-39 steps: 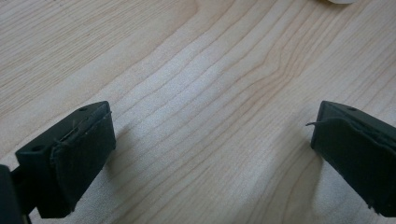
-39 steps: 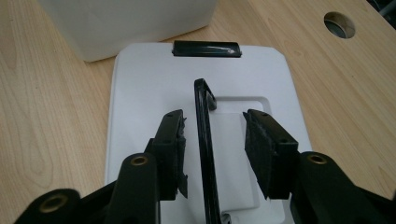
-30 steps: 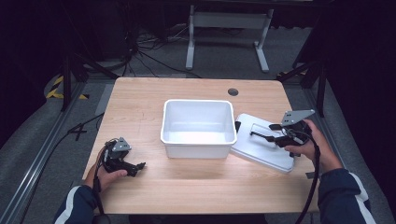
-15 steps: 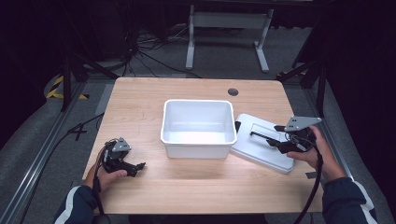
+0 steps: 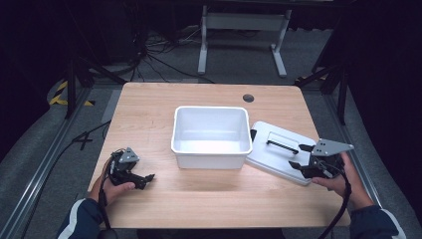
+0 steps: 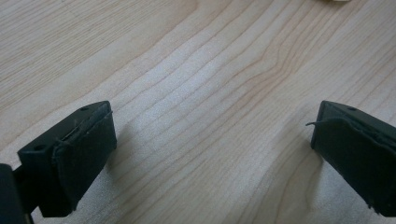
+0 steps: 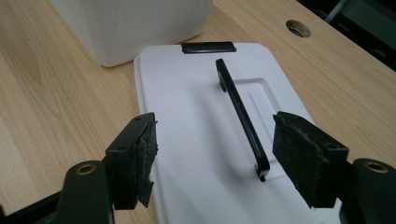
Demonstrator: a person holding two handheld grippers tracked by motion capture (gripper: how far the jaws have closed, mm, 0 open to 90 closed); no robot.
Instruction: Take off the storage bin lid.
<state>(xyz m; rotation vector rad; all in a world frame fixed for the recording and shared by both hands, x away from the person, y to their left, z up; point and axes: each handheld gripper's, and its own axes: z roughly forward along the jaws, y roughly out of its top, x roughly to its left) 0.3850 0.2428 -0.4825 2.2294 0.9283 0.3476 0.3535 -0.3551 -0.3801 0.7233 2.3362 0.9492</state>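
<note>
We see a flat white plastic lid [image 5: 279,152] with rounded corners, smooth and slightly glossy, lying on the table just to the right of the white bin [image 5: 211,131], its near corner close against the bin's side. A slim black bar handle [image 7: 241,114] runs along a shallow rectangular recess in the lid's middle, and a small black latch tab [image 7: 208,47] sits at the edge nearest the bin. The bin is a rectangular white plastic tub with a rolled rim and plain, matte walls.

Our right gripper [image 5: 301,158] hovers over the lid's end farthest from the bin. Its jaws have just been opening and now stand apart, with the handle's end between them but untouched; the pads [image 7: 145,156] are rough black foam, frayed at the edges.

Our left gripper [image 5: 145,179] rests well to the left of the bin, jaws wide apart over bare, pale wood-grain tabletop [image 6: 201,102].
</note>
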